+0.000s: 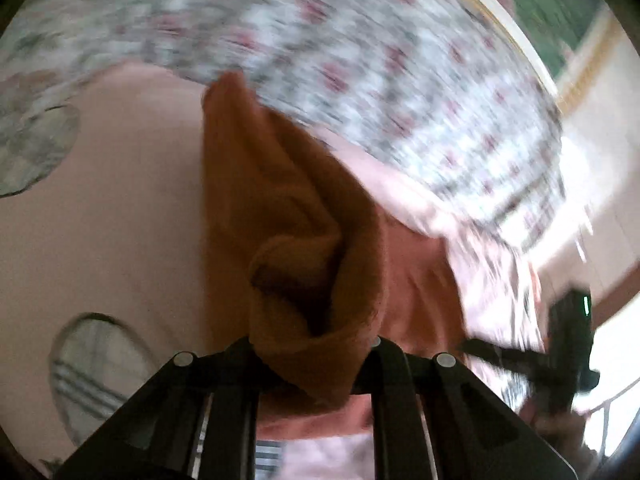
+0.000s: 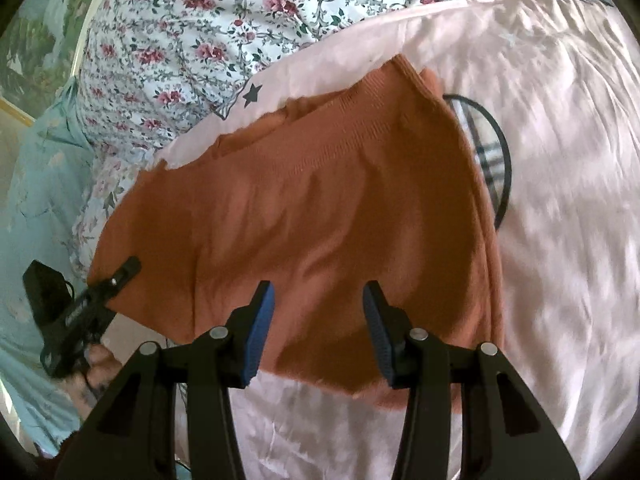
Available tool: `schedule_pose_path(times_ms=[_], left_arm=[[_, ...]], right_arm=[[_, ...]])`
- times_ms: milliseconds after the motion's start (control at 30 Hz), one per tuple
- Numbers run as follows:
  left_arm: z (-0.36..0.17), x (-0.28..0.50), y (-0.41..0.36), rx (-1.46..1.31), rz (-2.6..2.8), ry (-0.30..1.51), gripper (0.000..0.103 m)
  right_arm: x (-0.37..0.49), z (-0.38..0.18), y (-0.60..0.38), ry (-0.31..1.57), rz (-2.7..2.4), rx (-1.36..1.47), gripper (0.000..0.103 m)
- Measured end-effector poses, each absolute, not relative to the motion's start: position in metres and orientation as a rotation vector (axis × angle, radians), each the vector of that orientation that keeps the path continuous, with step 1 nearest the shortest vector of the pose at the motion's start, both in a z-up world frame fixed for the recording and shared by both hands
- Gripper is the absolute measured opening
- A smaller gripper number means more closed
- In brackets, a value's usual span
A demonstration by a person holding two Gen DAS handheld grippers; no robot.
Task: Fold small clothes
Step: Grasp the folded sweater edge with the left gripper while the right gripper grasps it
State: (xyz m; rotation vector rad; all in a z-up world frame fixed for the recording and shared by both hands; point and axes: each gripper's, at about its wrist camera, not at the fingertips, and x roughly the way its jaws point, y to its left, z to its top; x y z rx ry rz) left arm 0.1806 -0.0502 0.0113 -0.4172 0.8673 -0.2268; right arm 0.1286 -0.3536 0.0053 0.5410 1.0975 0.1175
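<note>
The garment (image 2: 304, 208) is a small rust-orange knit piece, and it will handle as light, limp cloth: no stiffness to carry a fold, some stretch in the ribbed band along its far edge, and enough nap that it should not slide out of a firm pinch. It lies mostly spread on the pink sheet (image 2: 560, 160) of the bed, straight ahead of your right gripper (image 2: 318, 330), whose jaws stand spread with nothing between them, hovering just over the near hem. Your left gripper (image 1: 312, 364) has its jaws pressed onto a bunched corner of the garment (image 1: 304, 248), so the cloth there rolls into a loose tube in front of that camera; in the right view you see the same gripper (image 2: 120, 274) at the garment's left edge. That picture is motion-blurred, so how much cloth sits in the pinch is hard to judge. Because the fabric is soft, I would take it at edges and corners, not mid-panel: a mid-panel grab only drags up a peak and wrinkles the rest. The near hem corner, just ahead of and right of your right jaws, looks like the matching hold to the left one. Lift low, since a light piece like this will flop and double over itself. Beyond the garment lies a flowered quilt (image 2: 192, 32), and a dark-rimmed plaid patch (image 2: 486, 152) peeks out beside its right edge.
</note>
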Motion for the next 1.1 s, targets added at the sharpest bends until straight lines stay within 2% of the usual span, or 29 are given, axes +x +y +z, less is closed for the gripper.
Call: schedule_pose_path(times_ms=[133,200,300,500,533,567,600,767,867,1100], left_arm=[[-0.018,0.183,-0.101,-0.320,-0.277,0.953,0.012],[-0.030,0.181,-0.111,-0.289,-0.278,0.984,0.012],[-0.033,0.179,-0.117,-0.248,-0.274,0.987,0.012],[-0.027,0.176,-0.126,-0.123,-0.265,0.973,0.012],[-0.027,0.176,-0.130,-0.089,-0.266,0.972,0.012],[-0.025,0.174,-0.135,-0.050,-0.269,0.967,0.012],[-0.022,0.173,-0.139,-0.028,-0.270,0.958,0.012],[0.018,0.169,-0.143,-0.140,-0.383,0.898,0.012],[0.025,0.172,-0.174,-0.148,-0.468,0.890,0.013],[-0.019,0.182,-0.243,-0.121,-0.571,0.999,0.013]], right_arm=[[0.155,-0.006,-0.357,1.124,0.205,0.644,0.049],[0.173,-0.016,-0.351,1.148,0.246,0.673,0.058],[0.203,-0.029,-0.336,1.174,0.318,0.722,0.067],[0.265,-0.050,-0.297,1.194,0.366,0.726,0.067],[0.274,-0.048,-0.289,1.177,0.361,0.678,0.066],[0.279,-0.045,-0.285,1.170,0.354,0.641,0.044],[0.283,-0.043,-0.282,1.179,0.343,0.609,0.016],[0.267,0.014,-0.305,1.044,0.414,0.565,0.014],[0.249,0.040,-0.342,0.991,0.402,0.545,0.014],[0.223,0.016,-0.407,1.055,0.263,0.486,0.014]])
